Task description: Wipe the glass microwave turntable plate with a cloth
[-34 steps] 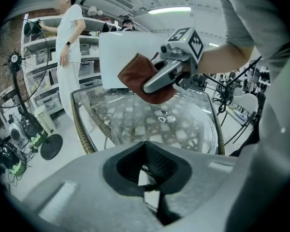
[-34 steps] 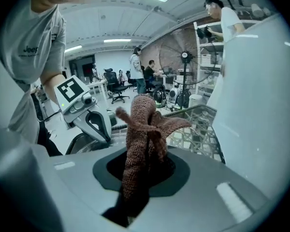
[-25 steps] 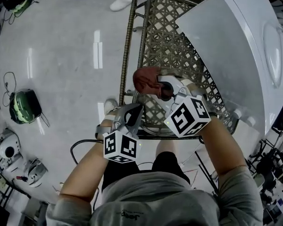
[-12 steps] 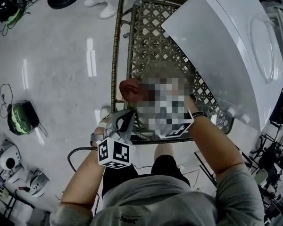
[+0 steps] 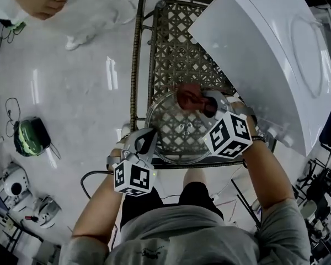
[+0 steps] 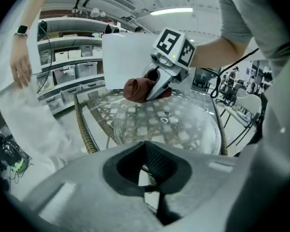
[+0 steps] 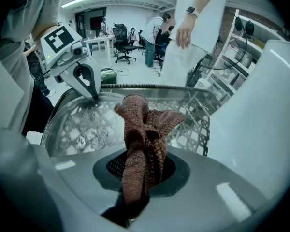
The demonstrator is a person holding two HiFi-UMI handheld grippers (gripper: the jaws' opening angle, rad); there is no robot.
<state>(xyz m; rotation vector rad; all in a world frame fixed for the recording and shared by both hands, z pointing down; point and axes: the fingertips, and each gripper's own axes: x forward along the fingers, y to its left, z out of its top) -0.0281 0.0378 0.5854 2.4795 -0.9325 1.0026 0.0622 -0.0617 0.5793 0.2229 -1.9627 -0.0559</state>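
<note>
Plate (image 5: 171,143) lay on table (image 5: 137,65). Our left gripper (image 5: 148,137) pinched rim at 8 o'clock; right gripper (image 5: 203,104) clamped soft cloth (image 5: 187,95) at 1 o'clock. We judged glass stiff, slick, breakable: hold by rim.

no readable text, brand or number in any view. small dark print on grey fabric shirt (image 5: 171,239): too blurred.

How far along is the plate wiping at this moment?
Done: the left tongs grip the near rim of the round clear glass turntable plate, steadying it on the brown lattice table. In hand: the right tongs clamp a crumpled reddish-brown cloth at the plate's far edge. Left: wiping across the glass; how much is clean cannot be told.
</note>
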